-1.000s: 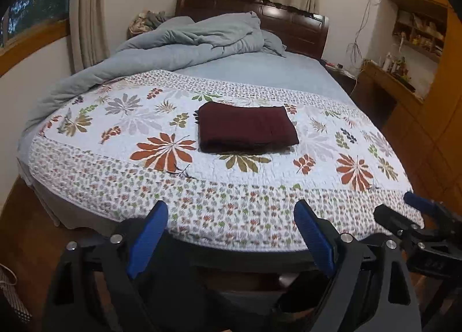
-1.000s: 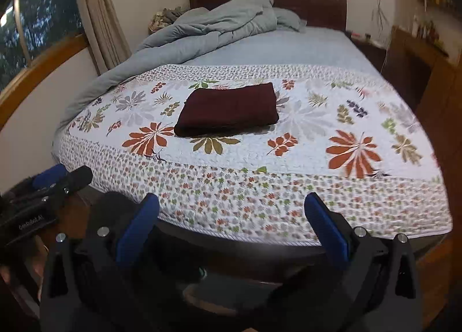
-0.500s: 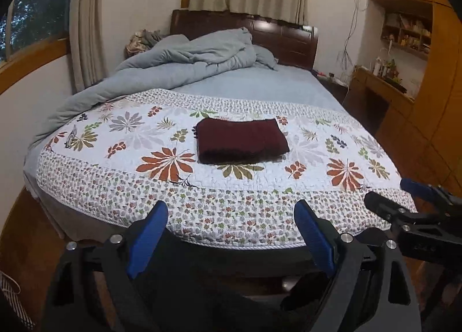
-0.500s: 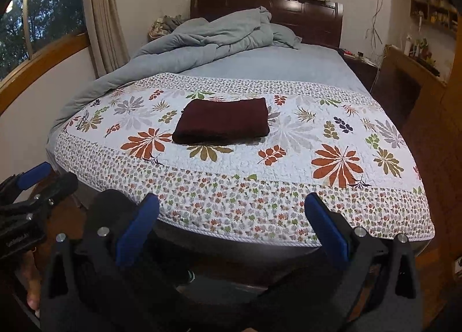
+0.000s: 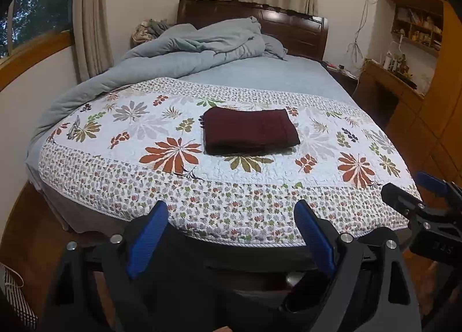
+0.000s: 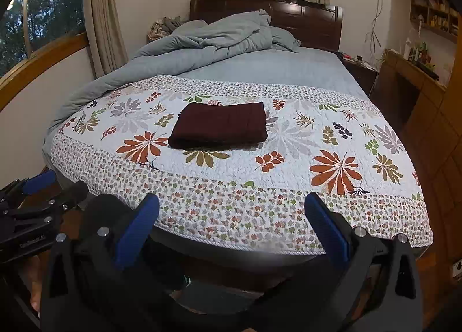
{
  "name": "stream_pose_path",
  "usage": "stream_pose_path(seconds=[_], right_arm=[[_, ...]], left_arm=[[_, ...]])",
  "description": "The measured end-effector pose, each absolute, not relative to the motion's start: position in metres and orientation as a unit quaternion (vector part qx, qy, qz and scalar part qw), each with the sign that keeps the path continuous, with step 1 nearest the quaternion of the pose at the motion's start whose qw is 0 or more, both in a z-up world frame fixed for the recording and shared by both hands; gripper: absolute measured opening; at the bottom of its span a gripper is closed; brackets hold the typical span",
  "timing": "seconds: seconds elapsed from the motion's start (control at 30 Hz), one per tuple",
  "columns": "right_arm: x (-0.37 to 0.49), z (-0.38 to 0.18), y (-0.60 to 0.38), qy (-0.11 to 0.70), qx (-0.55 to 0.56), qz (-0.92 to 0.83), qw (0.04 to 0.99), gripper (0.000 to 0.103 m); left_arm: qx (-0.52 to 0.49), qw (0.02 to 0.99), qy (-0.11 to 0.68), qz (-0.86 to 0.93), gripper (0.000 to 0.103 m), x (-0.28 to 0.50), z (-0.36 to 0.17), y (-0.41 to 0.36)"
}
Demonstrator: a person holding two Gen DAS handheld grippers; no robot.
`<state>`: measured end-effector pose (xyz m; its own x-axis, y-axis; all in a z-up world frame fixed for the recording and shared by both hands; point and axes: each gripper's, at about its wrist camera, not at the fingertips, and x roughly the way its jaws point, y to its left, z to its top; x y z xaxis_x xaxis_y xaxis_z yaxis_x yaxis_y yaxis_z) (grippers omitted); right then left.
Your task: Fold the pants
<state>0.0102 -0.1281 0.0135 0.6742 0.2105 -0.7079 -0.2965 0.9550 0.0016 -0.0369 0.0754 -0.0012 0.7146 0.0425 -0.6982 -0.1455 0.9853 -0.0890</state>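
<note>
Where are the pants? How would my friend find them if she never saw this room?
Look at the big bed with the dark wooden headboard and find the flowery quilt spread over its near end. In the middle of that quilt lie the folded pants, a neat flat rectangle. They are plain dark maroon, while everything around them is white with leaves and flowers, and the rumpled comforter behind is grey-blue.

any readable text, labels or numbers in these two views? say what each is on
Nothing reads with certainty.
Right gripper, side plate, seen from the left wrist view: embossed marking, maybe digits, too blurred to quote.
Left gripper, side plate, seen from the right wrist view: a small white printed line, too small and blurred to read.
Shelf items at the right wall: any labels are too small to read.
Folded maroon pants and floral quilt: no text visible.
</note>
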Motion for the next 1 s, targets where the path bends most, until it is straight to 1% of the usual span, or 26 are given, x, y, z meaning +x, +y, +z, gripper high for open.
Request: stream_pose_path(seconds=[0.2, 1.0], right_arm=[[0.01, 0.015, -0.124, 0.377, -0.06, 0.143, 0.913, 0.1], [0.021, 0.006, -0.113, 0.381, -0.062, 0.152, 0.91, 0.1]], left_arm=[[-0.084, 0.922, 0.373, 0.056, 0.089, -0.038, 0.001, 0.083], [-0.077, 0.92, 0.38, 0.063, 0.089, -0.027, -0.002, 0.082]])
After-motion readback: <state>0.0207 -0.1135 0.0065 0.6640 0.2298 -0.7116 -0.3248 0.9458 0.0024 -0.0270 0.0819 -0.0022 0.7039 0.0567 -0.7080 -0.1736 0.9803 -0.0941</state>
